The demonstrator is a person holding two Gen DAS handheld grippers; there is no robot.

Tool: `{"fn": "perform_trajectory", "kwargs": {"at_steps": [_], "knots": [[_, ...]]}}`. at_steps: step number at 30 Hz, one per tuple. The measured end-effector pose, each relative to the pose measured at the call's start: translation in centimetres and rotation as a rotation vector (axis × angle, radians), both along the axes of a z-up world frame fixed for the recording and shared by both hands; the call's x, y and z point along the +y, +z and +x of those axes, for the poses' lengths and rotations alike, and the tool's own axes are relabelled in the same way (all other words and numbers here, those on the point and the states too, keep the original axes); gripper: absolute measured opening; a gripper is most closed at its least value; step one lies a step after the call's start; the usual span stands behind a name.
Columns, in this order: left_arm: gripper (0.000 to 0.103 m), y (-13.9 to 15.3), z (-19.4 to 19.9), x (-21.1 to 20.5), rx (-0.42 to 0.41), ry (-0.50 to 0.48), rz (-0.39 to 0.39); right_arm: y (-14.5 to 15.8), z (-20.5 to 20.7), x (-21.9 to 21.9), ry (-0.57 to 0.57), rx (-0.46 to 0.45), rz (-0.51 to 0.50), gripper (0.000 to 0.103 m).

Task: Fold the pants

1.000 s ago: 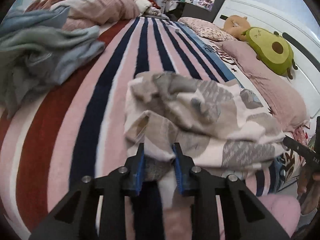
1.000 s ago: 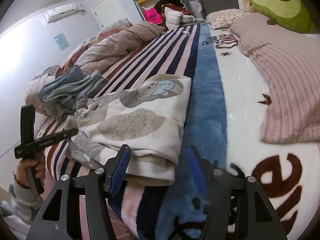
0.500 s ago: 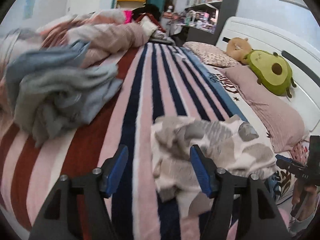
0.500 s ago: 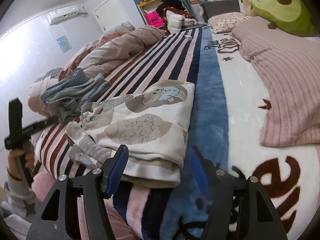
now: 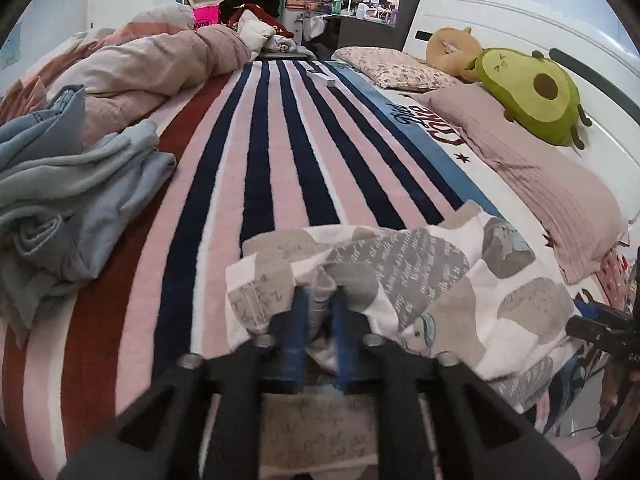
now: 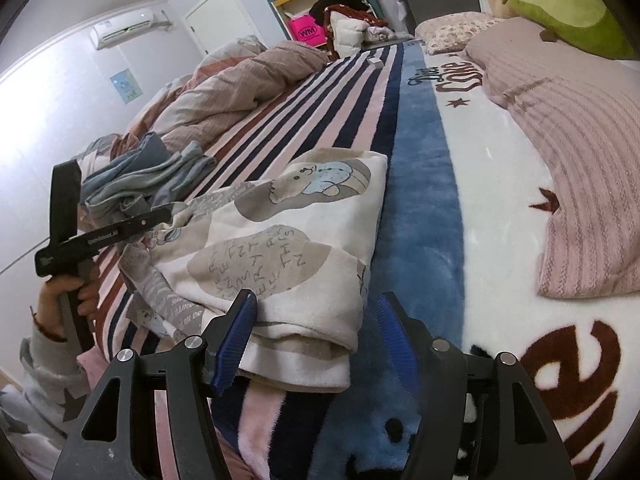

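Left gripper pinching pants edge; right gripper wide, empty, beside near hem. Mid-fold; next probably carry pinched edge across.

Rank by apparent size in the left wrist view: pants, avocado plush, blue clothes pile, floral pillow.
1. Pants, though nearness to the camera inflates them.
2. Blue clothes pile, close to the pants; unsure between these two.
3. Avocado plush.
4. Floral pillow, farthest away.

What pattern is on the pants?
Cream pants with grey-beige blobs, lettering and cartoon animals; clearest in the right wrist view.
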State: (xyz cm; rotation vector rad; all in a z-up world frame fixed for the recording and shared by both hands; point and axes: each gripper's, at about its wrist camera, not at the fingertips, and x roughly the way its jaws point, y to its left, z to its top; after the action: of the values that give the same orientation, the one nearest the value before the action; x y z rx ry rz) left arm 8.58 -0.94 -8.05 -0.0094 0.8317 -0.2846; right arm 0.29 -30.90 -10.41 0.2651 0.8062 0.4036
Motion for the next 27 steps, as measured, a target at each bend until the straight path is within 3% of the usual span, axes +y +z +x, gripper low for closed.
{"fn": "perform_trajectory", "kwargs": {"at_steps": [6,13,18,21,23,25,27], "knots": [[0.002,1.2,-3.9,2.4,-0.024,0.041,-0.028,0.8,-0.7,-0.1,-0.011,-0.016,0.002,0.059],[0.002,-0.2,-9.2,5.1,0.027,0.075,-0.077,2.3,-1.8,0.1,-0.008,-0.036,-0.006,0.059],[0.002,-2.3,-11.1,5.0,0.104,0.049,-0.104,2.3,-2.2,0.3,-0.01,-0.029,-0.004,0.059],[0.003,-1.7,-11.5,4.8,0.095,0.027,-0.105,2.4,-2.1,0.3,-0.013,-0.03,-0.015,0.059],[0.014,-0.5,-11.4,5.1,0.065,0.021,-0.124,2.5,-1.9,0.3,-0.014,-0.032,-0.022,0.059],[0.053,1.3,-10.8,5.4,0.013,0.02,-0.149,2.6,-1.7,0.3,-0.012,-0.034,-0.024,0.059],[0.054,2.9,-9.4,5.2,-0.033,0.027,-0.152,2.7,-1.4,0.3,-0.008,-0.036,-0.025,0.059]]}}
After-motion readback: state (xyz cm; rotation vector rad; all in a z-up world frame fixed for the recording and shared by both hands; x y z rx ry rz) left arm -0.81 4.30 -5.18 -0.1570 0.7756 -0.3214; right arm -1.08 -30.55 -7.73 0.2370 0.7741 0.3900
